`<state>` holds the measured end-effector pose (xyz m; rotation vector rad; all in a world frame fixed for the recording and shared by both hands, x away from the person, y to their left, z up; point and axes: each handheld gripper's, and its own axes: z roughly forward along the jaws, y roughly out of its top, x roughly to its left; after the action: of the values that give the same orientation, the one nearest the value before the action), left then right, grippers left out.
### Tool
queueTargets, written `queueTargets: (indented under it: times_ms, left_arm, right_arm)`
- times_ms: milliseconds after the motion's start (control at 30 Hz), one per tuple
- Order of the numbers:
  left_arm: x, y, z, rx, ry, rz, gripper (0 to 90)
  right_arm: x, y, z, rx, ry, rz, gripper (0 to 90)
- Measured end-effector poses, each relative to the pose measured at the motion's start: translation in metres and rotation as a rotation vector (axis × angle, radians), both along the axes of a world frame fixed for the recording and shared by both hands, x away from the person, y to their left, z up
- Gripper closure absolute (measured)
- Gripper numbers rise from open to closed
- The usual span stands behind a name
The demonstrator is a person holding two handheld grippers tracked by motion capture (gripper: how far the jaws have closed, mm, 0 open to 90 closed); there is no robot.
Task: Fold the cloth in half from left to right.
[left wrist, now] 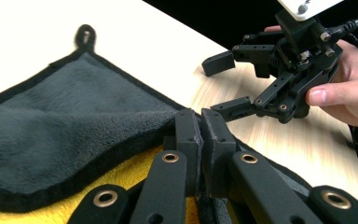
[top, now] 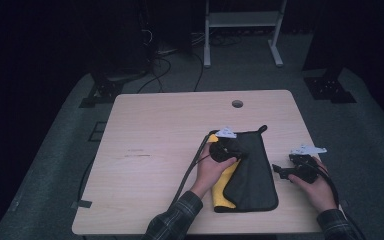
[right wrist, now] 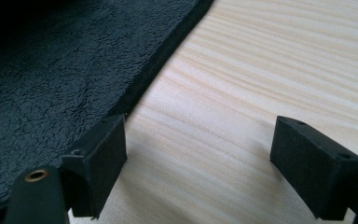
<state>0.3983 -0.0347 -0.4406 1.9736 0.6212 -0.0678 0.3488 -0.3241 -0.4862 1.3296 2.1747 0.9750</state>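
A dark grey cloth [top: 255, 172] with a yellow underside [top: 222, 187] lies on the right half of the wooden table [top: 155, 150]. My left gripper [top: 237, 156] rests over the cloth's left part. In the left gripper view its jaws [left wrist: 200, 116] stand pressed together on a lifted fold of the grey cloth [left wrist: 74, 116], and the yellow side [left wrist: 121, 175] shows beneath. My right gripper [top: 278, 170] sits just right of the cloth, open. It appears open with nothing between its jaws in the left gripper view [left wrist: 224, 86] and over bare wood beside the cloth's edge [right wrist: 51, 70] in its own view [right wrist: 200, 158].
A round cable hole [top: 237, 103] sits near the table's far edge. Beyond the table stand a white frame [top: 242, 20] and dark stands with cables [top: 155, 55] on the floor. The cloth's hanging loop [top: 263, 129] points to the far side.
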Motion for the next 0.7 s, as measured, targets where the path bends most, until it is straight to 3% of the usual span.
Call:
queueTargets:
  times_ms: [700]
  left_arm:
    - [0.012, -0.049, -0.019, 0.031, 0.049, -0.027, 86.0]
  right_arm:
    - [0.0, 0.0, 0.0, 0.0, 0.0, 0.002, 17.1]
